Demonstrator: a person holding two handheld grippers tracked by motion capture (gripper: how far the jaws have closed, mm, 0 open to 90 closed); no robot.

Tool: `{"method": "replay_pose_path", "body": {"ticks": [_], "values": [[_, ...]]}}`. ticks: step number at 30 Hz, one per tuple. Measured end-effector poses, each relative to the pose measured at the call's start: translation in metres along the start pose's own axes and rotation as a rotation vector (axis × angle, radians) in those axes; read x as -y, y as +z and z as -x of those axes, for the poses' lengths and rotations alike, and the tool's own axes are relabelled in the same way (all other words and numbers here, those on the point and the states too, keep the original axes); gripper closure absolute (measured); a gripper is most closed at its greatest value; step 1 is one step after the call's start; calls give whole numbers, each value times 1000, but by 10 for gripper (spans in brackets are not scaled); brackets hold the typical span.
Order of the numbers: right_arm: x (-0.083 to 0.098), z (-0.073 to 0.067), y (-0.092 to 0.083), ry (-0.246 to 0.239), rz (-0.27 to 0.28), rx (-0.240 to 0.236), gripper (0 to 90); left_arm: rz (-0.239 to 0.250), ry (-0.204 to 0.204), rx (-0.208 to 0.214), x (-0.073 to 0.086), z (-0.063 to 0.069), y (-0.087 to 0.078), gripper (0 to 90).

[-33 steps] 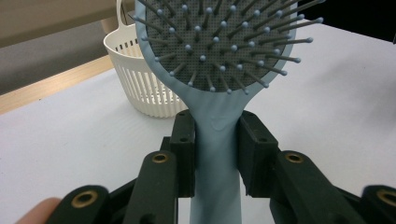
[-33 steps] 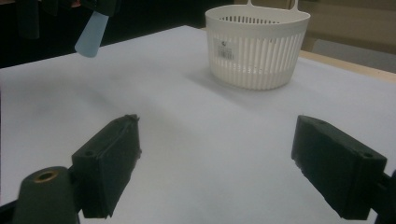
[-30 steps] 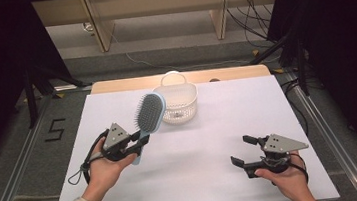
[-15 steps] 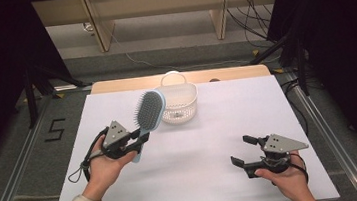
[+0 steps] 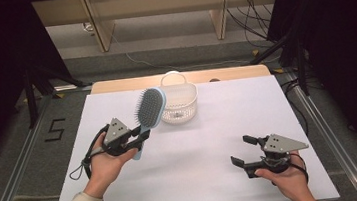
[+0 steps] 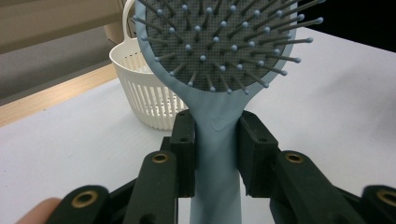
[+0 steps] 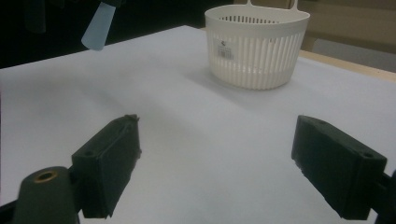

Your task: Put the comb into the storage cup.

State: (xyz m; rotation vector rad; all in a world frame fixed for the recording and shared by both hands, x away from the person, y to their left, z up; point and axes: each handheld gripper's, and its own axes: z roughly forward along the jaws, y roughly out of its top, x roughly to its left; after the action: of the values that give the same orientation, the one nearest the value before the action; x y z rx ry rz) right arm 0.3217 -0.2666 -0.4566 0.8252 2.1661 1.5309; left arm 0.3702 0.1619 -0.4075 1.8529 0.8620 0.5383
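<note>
The left gripper is clamping the handle of a pale blue plastic paddle hairbrush with a grey bristled cushion, its two black jaws pressing the handle from either side just below the point where it flares into the head, as the left gripper view is showing; the brush's long axis is running straight on from the gripper, handle end trailing back under the hand and the head leaning up and forward, lifted clear of the white table; just beyond and slightly to the right of that head, a round white slatted plastic basket with a loop handle is standing upright, so the brush head is already pointing roughly toward it and sitting near its rim on the gripper's side; in the left gripper view the basket is peeking out behind the head on the left. The right gripper is resting low over the table with its jaws spread wide and nothing between them, well apart from the basket, which is lying ahead of it and farther off; the left hand looks the nearer one, and, judging by this, any drop into the basket would be a short reach forward and right for the left gripper.
</note>
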Motion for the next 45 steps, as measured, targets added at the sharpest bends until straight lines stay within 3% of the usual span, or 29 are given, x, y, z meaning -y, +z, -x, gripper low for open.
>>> {"method": "replay_pose_path", "body": {"ticks": [45], "values": [[0, 0, 0, -1, 0, -1, 162, 15, 2, -9, -13, -6, 11, 699]]}}
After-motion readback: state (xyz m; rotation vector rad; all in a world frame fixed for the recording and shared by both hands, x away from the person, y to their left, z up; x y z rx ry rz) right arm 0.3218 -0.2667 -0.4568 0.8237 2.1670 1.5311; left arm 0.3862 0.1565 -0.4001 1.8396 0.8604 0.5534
